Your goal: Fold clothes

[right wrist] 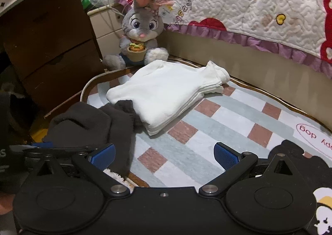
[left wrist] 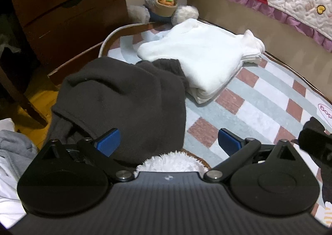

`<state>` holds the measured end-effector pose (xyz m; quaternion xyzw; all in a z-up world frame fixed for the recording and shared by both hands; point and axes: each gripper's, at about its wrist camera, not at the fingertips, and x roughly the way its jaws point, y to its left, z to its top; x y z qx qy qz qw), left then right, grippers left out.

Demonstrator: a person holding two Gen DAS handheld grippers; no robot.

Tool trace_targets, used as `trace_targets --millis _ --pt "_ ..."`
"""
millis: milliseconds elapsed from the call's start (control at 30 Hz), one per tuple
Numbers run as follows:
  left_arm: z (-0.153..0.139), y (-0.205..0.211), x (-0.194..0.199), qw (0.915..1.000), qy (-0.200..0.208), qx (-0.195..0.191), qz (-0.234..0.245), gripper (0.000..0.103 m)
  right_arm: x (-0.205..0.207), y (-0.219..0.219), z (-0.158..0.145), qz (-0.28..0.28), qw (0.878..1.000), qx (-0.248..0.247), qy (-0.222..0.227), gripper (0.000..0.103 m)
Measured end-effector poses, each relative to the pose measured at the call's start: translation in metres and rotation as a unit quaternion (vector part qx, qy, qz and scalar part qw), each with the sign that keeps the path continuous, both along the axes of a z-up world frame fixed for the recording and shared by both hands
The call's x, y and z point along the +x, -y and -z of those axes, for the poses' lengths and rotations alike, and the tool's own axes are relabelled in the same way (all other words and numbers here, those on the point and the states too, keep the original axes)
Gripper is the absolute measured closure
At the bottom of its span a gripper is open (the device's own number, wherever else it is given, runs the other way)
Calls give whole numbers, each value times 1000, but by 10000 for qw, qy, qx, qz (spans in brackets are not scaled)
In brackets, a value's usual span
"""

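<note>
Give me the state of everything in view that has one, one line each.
White garment: folded, flat on the mat.
Dark garment: bunched, not folded, one end touching the white garment.
Left gripper: jaws open, holding nothing.
Right gripper: jaws open, holding nothing.
Plush rabbit: upright at the mat's far edge.
Mat: flat.
Dresser: drawers shut.

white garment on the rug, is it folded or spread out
Folded. The white garment lies as a compact stack on the rug, with layered edges showing along its near side.
</note>
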<state>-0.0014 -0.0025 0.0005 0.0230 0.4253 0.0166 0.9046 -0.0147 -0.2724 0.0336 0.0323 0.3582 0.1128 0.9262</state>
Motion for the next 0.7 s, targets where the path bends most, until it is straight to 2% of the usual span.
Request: trace_targets --millis 100,167,233,300,367,500,700 --pt "0 13 4 9995 -152 264 -40 2 2 5 2 25 9998 214 -43 1" --pt "-3 16 6 9997 -214 107 -72 2 4 8 3 42 9993 357 -71 1" --pt "-3 12 0 9999 -112 -83 -87 2 6 11 4 59 9987 500 -100 1" --pt "-6 11 -4 9998 -38 -152 -87 0 3 6 5 61 9992 389 -59 1" --pt "10 -5 2 9995 -10 -303 -27 0 3 5 8 26 9995 324 -62 1" --pt "10 -6 1 9994 26 -341 -32 0 1 2 10 -62 9999 149 -18 1" --pt "12 -9 3 9991 -24 -410 -63 0 1 -3 13 -75 9998 144 -82 2"
